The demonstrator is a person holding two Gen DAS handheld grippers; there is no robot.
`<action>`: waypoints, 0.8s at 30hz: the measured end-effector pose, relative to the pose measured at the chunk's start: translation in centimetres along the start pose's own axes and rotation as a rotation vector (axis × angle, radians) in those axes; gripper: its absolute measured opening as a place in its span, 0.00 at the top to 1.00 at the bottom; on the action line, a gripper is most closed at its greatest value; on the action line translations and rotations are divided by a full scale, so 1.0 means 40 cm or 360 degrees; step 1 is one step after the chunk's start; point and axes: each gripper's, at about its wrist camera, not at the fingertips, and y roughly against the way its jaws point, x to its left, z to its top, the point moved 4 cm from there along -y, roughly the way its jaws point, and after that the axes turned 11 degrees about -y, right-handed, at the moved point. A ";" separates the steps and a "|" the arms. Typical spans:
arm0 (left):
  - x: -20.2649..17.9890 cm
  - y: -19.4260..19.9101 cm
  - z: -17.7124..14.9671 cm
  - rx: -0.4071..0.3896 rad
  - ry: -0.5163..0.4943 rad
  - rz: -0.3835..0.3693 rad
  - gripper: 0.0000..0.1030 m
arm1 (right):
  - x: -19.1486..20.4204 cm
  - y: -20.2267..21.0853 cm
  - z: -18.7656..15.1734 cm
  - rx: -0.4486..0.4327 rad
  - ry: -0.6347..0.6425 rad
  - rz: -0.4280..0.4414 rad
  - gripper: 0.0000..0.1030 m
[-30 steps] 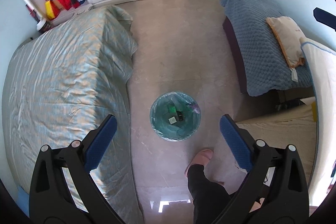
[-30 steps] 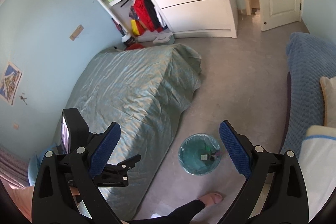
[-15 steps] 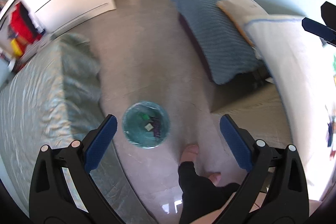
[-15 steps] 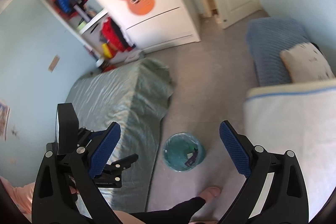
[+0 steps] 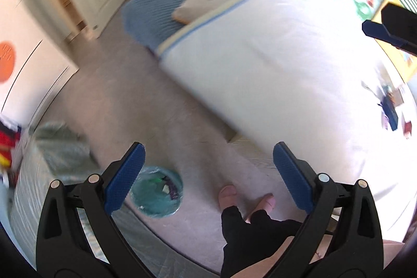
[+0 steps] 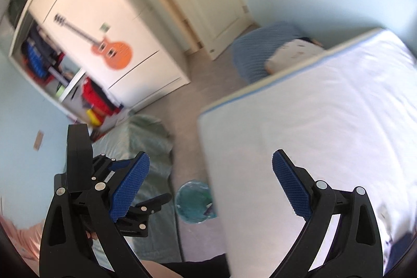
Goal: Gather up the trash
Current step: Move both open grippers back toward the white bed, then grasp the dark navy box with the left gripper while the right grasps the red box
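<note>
A round bin with a teal liner (image 5: 156, 193) stands on the floor and holds several scraps; it also shows in the right wrist view (image 6: 194, 203), partly hidden by the mattress edge. My left gripper (image 5: 208, 173) is open and empty, high above the floor to the right of the bin. My right gripper (image 6: 211, 184) is open and empty, above the bin and the mattress edge. Small coloured items (image 5: 391, 108) lie blurred on the white mattress (image 5: 273, 64) at far right.
A bed with a grey-green cover (image 6: 146, 137) lies left of the bin. A blue couch with a pillow (image 5: 156, 9) stands by the door. The white wardrobe with a guitar sticker (image 6: 112, 51) is behind. The person's feet (image 5: 229, 196) stand beside the bin.
Both grippers have swung right, away from the grey-green bed toward the white mattress. The bin has slid to the lower left of both views. Both stay open.
</note>
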 end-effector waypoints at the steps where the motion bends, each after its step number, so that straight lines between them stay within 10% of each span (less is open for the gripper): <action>1: -0.026 -0.003 0.014 -0.0003 -0.0035 -0.0011 0.07 | -0.027 0.020 -0.007 -0.0018 -0.0028 -0.0018 0.09; 24: -0.750 -0.020 0.189 -0.0037 -0.0927 -0.0343 0.07 | -0.676 0.571 -0.351 -0.0448 -0.0834 -0.0674 0.08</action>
